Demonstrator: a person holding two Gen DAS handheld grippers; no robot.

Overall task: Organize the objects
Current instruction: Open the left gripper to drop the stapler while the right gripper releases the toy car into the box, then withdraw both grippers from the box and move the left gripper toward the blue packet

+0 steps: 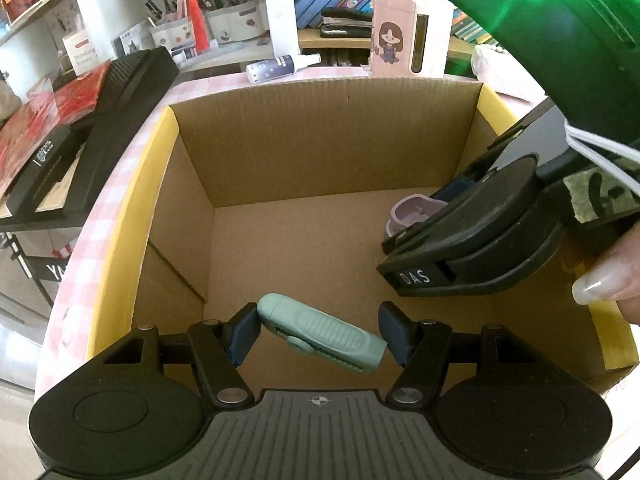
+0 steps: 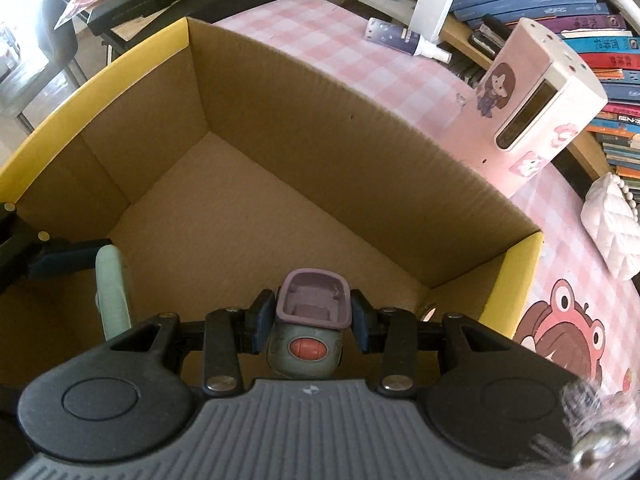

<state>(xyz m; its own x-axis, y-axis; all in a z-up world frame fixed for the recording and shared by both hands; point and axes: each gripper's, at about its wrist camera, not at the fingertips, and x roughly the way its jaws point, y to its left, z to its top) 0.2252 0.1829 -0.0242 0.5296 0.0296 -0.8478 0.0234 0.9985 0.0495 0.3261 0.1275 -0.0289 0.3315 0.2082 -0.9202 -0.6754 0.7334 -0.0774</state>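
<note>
An open cardboard box (image 1: 120, 240) with a yellow rim stands on a pink checked tablecloth, and both grippers hang inside it. My left gripper (image 1: 320, 330) is shut on a teal utility knife (image 1: 332, 332), one pad on each end, with the knife lying slanted just above the box floor. My right gripper (image 2: 308, 316) is shut on a small purple and grey gadget (image 2: 310, 320) with an orange-red button, held near the box's right wall. In the right wrist view the teal knife (image 2: 112, 292) shows at the left, beside a left gripper finger.
Behind the box stand a pink dispenser with a cartoon girl (image 2: 536, 92) and a lying spray bottle (image 2: 404, 38). A white quilted purse (image 2: 612, 228) lies to the right. Black cases (image 1: 112, 120) sit to the left, and shelves of books (image 2: 560, 4) run along the back.
</note>
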